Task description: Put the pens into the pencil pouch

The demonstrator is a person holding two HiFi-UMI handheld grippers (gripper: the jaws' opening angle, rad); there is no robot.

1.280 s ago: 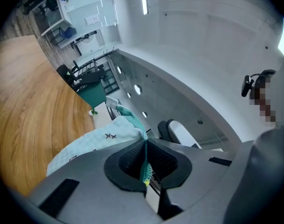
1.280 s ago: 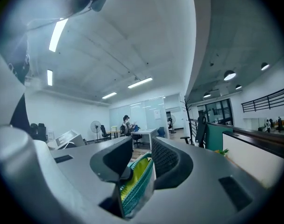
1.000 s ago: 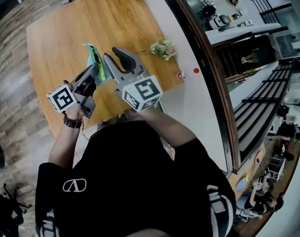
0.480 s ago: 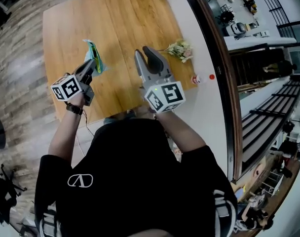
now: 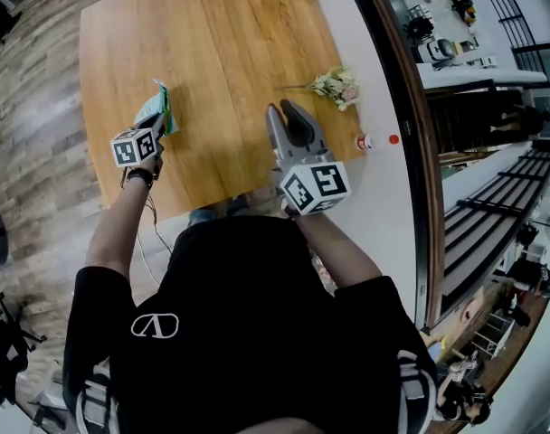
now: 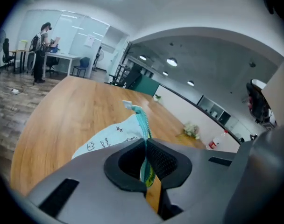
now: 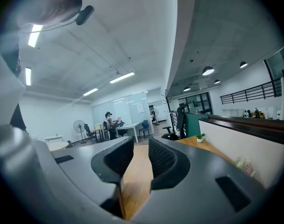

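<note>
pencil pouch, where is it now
The pale blue fabric pencil pouch is pinched in the left tool, at the left side of the wooden table in the head view.

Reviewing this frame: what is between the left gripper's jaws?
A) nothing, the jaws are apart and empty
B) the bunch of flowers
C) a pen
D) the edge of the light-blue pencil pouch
D: in the left gripper view, the jaws of the left gripper stand together on the pencil pouch, pinching it along its teal zipper, and no pen shows between them.

floor (image 5: 35,152): grey wood planks | table (image 5: 230,52): light wood | ceiling: strip lights (image 7: 122,77) lit
</note>
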